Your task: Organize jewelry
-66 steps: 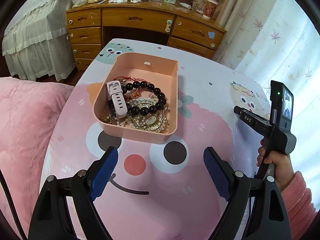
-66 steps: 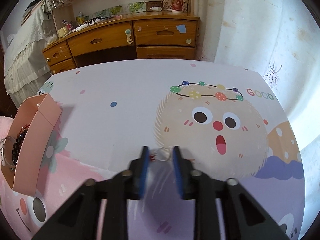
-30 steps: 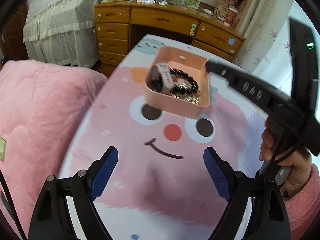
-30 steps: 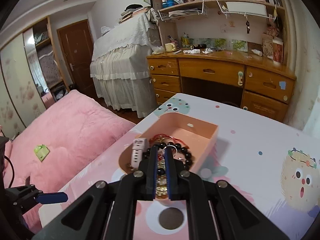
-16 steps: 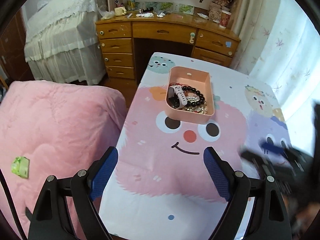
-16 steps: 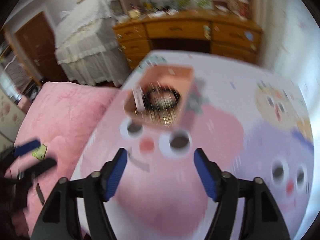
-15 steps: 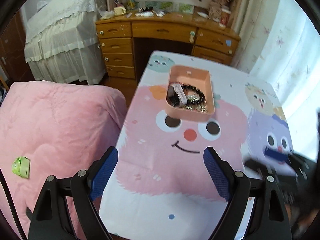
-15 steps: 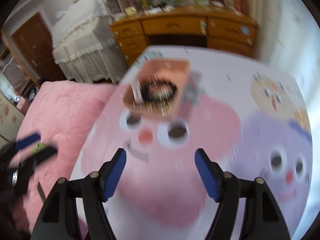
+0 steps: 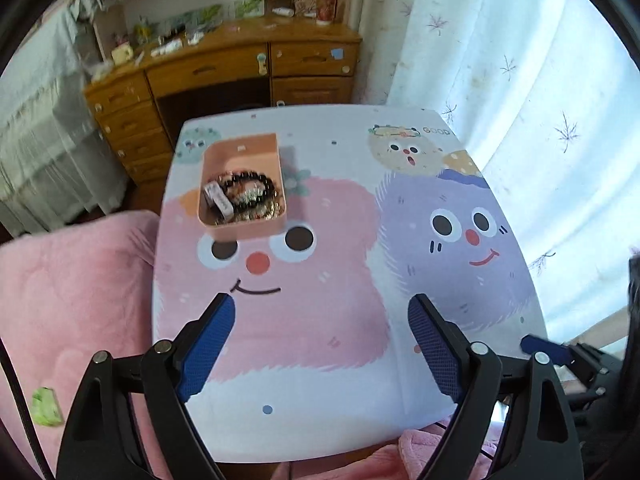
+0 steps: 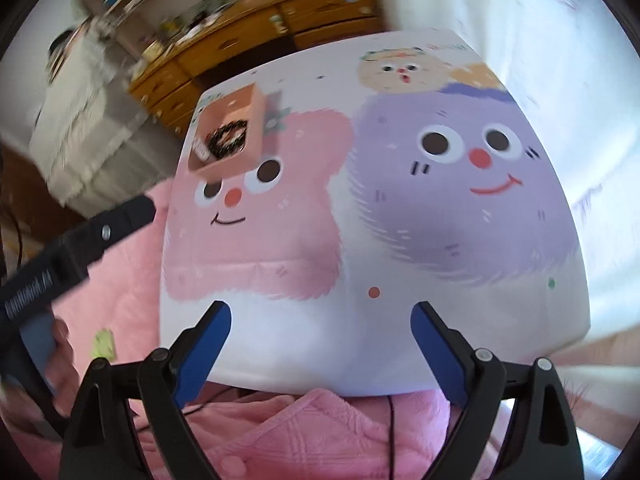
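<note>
A pink box stands on the far left part of the cartoon tablecloth. It holds a black bead bracelet, a white watch strap and gold chains. My left gripper hangs high over the near table edge, its jaws opening with nothing between them. My right gripper is also well back from the box, with its jaws opening and nothing held. One of its blue pads shows at the lower right of the left wrist view.
A wooden desk with drawers stands beyond the table, and a white-covered bed is at the left. Pink bedding with a green wrapper lies left of the table. A pale curtain hangs on the right.
The right gripper, shut over the box a second ago, has opened wide and pulled back toward the near edge. The left gripper has risen and rolled, so the box looks smaller.
</note>
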Tool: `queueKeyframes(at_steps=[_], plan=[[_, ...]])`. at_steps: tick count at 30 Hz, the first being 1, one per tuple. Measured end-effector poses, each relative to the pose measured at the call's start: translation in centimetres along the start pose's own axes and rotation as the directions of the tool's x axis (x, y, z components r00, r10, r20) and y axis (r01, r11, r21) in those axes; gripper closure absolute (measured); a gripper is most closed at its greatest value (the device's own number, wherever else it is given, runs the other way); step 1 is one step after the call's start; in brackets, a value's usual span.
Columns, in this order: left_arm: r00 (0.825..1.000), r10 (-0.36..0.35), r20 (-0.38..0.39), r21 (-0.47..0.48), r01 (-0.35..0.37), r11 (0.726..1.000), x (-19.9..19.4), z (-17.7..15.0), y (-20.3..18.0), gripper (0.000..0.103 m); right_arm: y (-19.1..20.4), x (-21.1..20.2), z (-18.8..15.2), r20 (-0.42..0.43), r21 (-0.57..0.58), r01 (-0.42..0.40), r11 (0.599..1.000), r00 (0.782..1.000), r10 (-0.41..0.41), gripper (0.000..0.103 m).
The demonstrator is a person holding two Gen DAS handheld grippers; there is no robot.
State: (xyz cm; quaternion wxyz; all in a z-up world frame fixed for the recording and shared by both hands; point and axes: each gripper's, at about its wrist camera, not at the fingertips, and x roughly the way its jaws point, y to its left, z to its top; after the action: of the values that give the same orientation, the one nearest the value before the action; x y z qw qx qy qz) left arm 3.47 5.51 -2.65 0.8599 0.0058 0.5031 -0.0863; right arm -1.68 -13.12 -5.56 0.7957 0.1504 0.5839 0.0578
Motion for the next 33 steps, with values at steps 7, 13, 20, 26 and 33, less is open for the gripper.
queueKeyframes(at_steps=[7, 13, 20, 26, 33], plan=[[0.995, 0.066, 0.075, -0.029, -0.064, 0.998, -2.7, 0.7, -2.8, 0.005, -1.0, -3.8, 2.1, 0.098, -0.018, 0.008, 1.0, 0.995, -0.006, 0.01], [0.988, 0.128, 0.083, -0.049, -0.125, 0.991, -2.8, 0.4, -4.4, 0.001, -1.7, -6.7, 2.9, 0.237, -0.073, 0.047, 0.996, 0.971, -0.028, 0.003], [0.982, 0.163, 0.095, -0.071, -0.156, 0.985, -3.2, -0.7, -6.1, 0.001, -2.9, -7.3, 3.3, 0.265, -0.116, 0.048, 0.992, 0.964, -0.015, 0.0], [0.978, 0.185, 0.093, -0.107, -0.175, 0.979, -3.5, -1.1, -6.2, 0.001, -3.0, -7.2, 3.3, 0.252, -0.164, 0.047, 0.985, 0.968, -0.004, 0.0], [0.977, 0.196, 0.088, -0.115, -0.185, 0.976, -3.7, -1.2, -6.3, 0.001, -2.8, -7.2, 3.1, 0.244, -0.189, 0.042, 0.981, 0.97, 0.005, 0.0]])
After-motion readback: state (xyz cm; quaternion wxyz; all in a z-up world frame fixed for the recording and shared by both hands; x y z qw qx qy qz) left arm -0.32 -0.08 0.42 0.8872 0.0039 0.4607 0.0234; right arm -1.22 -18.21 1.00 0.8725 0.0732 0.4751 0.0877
